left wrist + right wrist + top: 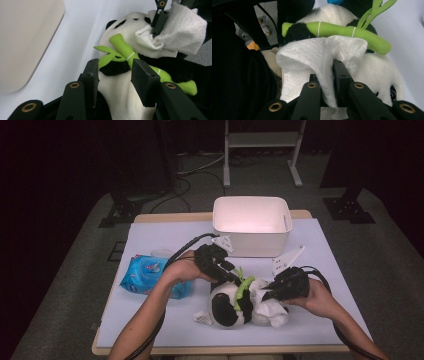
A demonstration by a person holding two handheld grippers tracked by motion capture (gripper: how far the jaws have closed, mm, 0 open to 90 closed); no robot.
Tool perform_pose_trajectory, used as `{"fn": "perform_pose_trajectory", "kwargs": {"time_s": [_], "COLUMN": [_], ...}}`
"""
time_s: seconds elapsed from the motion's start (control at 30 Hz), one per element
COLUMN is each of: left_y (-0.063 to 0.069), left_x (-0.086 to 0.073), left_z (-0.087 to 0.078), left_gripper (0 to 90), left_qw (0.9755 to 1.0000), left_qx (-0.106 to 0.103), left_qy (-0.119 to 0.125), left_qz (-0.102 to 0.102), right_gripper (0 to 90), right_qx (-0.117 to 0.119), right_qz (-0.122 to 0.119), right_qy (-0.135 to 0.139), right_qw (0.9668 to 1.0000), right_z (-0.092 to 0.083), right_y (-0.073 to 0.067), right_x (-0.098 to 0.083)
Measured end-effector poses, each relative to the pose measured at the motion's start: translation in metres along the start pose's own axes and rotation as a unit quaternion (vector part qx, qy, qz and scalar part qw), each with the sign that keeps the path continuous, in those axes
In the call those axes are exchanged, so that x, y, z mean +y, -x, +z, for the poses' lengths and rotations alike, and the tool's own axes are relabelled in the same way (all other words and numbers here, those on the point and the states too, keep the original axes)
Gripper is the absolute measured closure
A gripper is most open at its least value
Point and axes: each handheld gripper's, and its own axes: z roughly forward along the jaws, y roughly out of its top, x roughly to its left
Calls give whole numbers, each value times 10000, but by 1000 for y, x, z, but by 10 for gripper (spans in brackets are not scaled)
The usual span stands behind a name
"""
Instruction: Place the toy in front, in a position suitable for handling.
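Two grippers meet at a plush panda [231, 302] lying near the middle of the pale surface [165, 320]. At nine o'clock from the panda lies a blue wet-wipe pack [145, 275]. The left gripper [231, 274] comes in from ten o'clock, its jaws apart on either side of the toy's body just below the green bamboo stalk [130, 56]. At twelve o'clock stands a white tub [251, 225]. From three o'clock, the right gripper [266, 295] has its jaws clamped on a white wipe [322, 60] draped against the panda.
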Motion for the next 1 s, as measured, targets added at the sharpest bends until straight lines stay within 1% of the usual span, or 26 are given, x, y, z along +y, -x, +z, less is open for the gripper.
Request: {"fn": "perform_pose_trajectory", "kwargs": {"time_s": [0.03,0.1,0.2,0.33,0.5,0.53,0.73,0.77,0.97,1.0], "left_y": [-1,-2,-4,-3,-5,-6,-6,-7,-8,-8], "left_x": [0,-1,-2,-2,-1,-2,-5,-5,-8,-9], "left_z": [1,3,6,9,7,5,6,5,3,2], "left_gripper": [572,566,564,559,558,559,559,558,558,558], "left_qw": [10000,10000,9999,9999,9999,9999,9999,9999,9999,9999], "left_qx": [8,19,-24,-59,-29,6,-22,-20,-15,-17], "left_qy": [-35,-88,-90,-109,-126,-120,-132,-129,-121,-87], "left_qz": [11,-31,-74,-35,-42,-76,-60,-89,-110,-113], "right_gripper": [837,837,837,837,837,837,837,837,837,837], "right_qx": [17,26,25,21,33,37,44,41,51,50], "right_qz": [30,30,-6,-20,-22,-25,-21,-23,-14,-3], "right_qy": [12,11,-3,-11,-6,-7,-10,-13,2,-7], "right_qw": [10000,10000,10000,10000,10000,10000,10000,10000,10000,10000], "right_z": [0,0,0,0,0,0,0,0,0,0], "right_y": [-1,0,0,0,0,-1,0,0,0,0], "right_x": [0,0,0,0,0,0,0,0,0,0]}}
